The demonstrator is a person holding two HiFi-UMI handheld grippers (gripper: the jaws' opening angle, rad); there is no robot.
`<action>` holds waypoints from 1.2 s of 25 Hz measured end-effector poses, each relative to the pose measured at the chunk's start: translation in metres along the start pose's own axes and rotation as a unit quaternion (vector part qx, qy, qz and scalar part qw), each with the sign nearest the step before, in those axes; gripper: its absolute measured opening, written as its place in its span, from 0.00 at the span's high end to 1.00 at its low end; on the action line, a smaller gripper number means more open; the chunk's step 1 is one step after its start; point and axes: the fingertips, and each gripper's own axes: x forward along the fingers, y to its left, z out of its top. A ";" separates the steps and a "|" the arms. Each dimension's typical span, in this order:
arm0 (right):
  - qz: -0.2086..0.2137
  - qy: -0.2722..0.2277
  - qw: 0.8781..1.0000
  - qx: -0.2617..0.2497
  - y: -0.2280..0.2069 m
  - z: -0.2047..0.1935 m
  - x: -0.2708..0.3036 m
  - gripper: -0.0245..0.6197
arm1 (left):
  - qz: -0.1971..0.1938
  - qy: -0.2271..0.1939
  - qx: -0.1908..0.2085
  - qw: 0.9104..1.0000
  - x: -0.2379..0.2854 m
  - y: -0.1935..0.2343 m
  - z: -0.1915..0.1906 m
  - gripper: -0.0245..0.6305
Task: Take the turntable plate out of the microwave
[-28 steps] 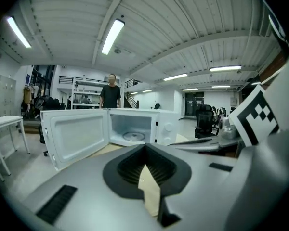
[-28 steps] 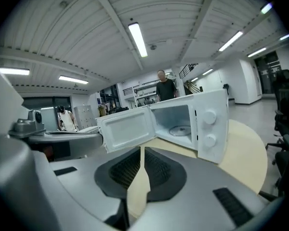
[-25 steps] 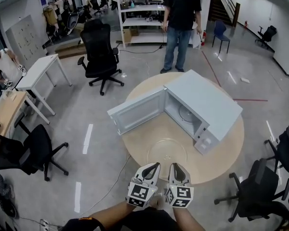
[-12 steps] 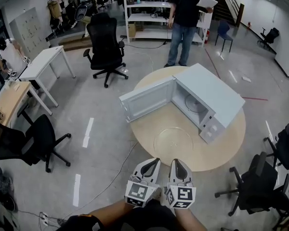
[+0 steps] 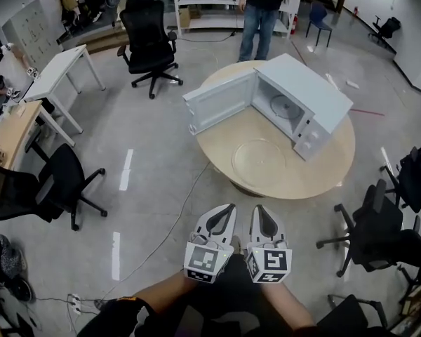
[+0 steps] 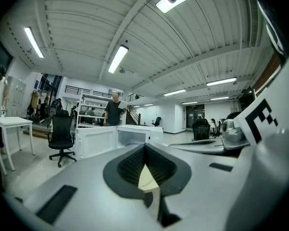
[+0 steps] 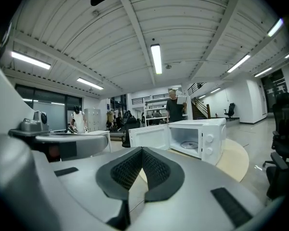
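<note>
- Standing person (image 5: 261, 9): cropped above the chest by the head view's top edge.
- Shelving (image 5: 203, 2) behind: top cropped too.
- Turntable plate (image 5: 258, 161) on round table (image 5: 337, 167): clear glass, only a faint rim shows.
- Left gripper view: microwave (image 6: 135, 134) base hidden behind left gripper (image 6: 145, 153).

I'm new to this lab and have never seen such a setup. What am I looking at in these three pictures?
Someone carries two clamping tools: the left hand-held gripper and the right hand-held gripper, both shut and empty. One picture comes from a camera on their head, looking down; the other two from cameras riding on each gripper. On the round wooden table stands a white microwave, door open, with a clear glass turntable plate lying before it.
</note>
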 end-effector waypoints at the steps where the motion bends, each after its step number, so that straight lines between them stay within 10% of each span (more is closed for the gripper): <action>1: -0.001 0.003 1.000 0.000 0.004 -0.001 -0.007 0.93 | -0.001 0.001 -0.001 1.000 -0.007 -0.002 -0.001 0.89; 30: 0.068 0.019 0.998 -0.002 -0.025 -0.012 -0.080 0.94 | 0.051 0.012 0.013 0.999 -0.027 -0.078 -0.010 0.89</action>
